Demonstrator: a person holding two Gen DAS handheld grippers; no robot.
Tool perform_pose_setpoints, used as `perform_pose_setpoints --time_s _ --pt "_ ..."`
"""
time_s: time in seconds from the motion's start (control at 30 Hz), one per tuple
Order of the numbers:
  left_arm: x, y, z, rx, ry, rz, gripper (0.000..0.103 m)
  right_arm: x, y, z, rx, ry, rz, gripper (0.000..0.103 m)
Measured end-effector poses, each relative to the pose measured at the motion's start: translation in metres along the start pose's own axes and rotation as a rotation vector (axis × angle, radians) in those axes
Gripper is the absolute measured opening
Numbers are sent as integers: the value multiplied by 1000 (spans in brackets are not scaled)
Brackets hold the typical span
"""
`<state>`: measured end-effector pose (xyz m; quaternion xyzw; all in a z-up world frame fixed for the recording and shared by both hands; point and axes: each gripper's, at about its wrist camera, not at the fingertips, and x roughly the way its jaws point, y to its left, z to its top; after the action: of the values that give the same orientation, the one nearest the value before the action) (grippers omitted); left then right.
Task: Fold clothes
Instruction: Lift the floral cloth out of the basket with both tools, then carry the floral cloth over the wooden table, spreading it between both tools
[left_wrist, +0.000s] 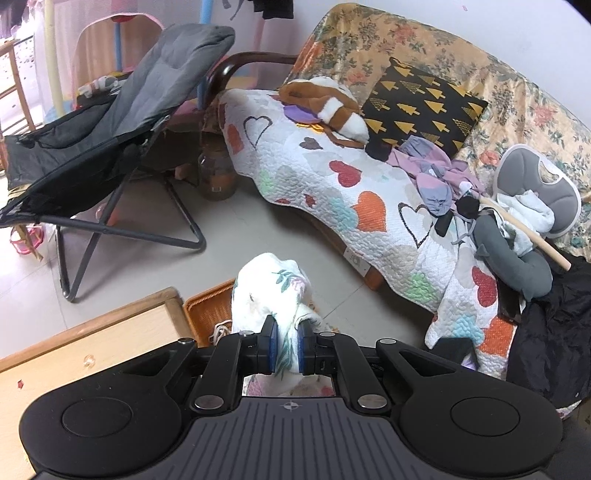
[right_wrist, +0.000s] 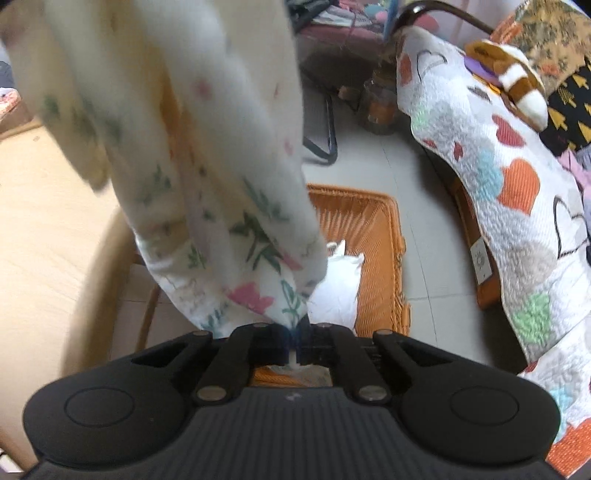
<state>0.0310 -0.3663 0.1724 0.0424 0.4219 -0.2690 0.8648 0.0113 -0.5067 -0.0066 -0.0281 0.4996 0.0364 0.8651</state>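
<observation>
both claws are clamped on the floral garment (right_wrist: 207, 155), left gripper (left_wrist: 287, 349) bunching one end, right gripper (right_wrist: 294, 347) pinching an edge, cloth hanging lengthwise between them over the orange basket (right_wrist: 373, 236) beside the wooden table (left_wrist: 74, 354)

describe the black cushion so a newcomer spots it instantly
Start at the sofa with the floral cover. The cushion leans against its backrest, just right of the brown-and-white plush toy. It alone is black with gold tree shapes.
</observation>
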Motion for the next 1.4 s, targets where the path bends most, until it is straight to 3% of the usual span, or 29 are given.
perform_pose_setpoints --time_s 0.43,0.8,1.4 --pt "-45 52 -31 -43 -2 30 11 -80 36 37 -137 -52 39 3" --pt "-111 90 -60 -140 -74 0 11 -146 80 59 -239 -128 57 3" --pt "-240 136 -129 -196 -208 46 11 -238 164 89 -389 -244 145 3"
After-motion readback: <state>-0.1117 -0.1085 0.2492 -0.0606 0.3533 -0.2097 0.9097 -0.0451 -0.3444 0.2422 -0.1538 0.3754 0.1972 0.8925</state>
